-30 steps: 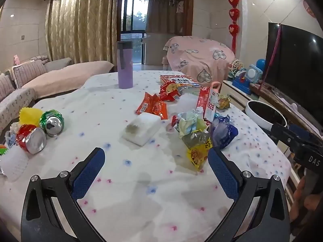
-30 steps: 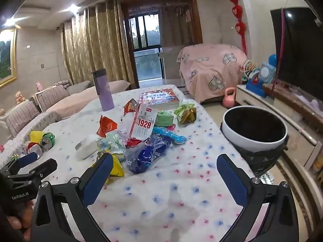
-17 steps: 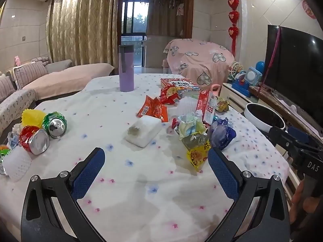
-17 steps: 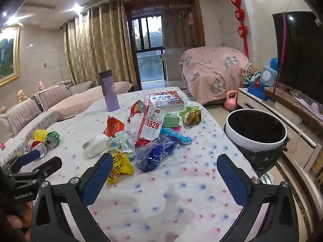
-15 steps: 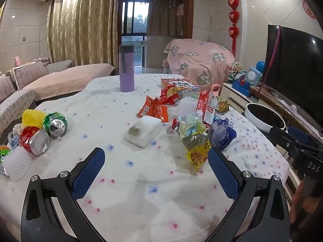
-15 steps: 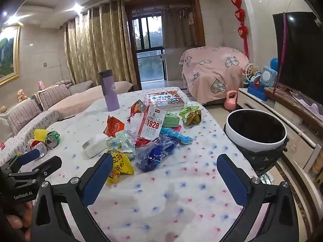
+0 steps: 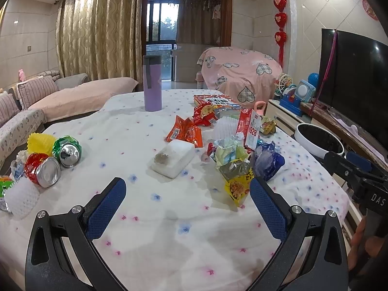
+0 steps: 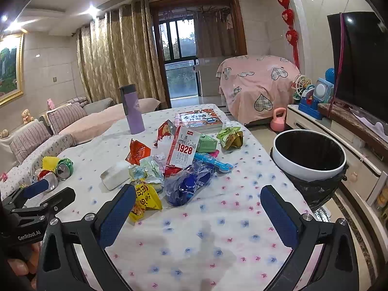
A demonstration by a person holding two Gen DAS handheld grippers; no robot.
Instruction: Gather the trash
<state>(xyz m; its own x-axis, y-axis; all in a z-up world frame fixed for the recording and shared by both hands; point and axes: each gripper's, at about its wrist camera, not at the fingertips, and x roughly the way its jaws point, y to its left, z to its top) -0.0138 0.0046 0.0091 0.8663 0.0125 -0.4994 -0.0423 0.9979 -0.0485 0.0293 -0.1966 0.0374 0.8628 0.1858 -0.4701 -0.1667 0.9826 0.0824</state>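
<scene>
Room: living room with gold curtains, a pink-covered sofa, a dark television on the right wall and red hanging ornaments.
Counter: covered by a white cloth with small pink and blue flowers; it carries all the litter.
Trash bin: white rim, black liner, standing on the floor just beside the counter's right edge.
Central litter: a yellow snack bag nearest the right hand-held gripper, a crumpled blue bag beside it, a pale crumpled wrapper, an upright red-and-white carton marked 1928, a red wrapper and a white foam block lying left of the pile.
Left-edge litter: a green can and a red can on their sides, touching; a yellow foam sleeve behind them and a white foam net in front.
Far items: a purple tumbler standing upright and a flat picture book toward the far end.
Left hand-held gripper: jaws spread wide, nothing between them, held above bare cloth short of the pile.
Right hand-held gripper: jaws likewise wide apart and empty, over the counter's near right part, with the yellow bag just ahead of its left finger.
</scene>
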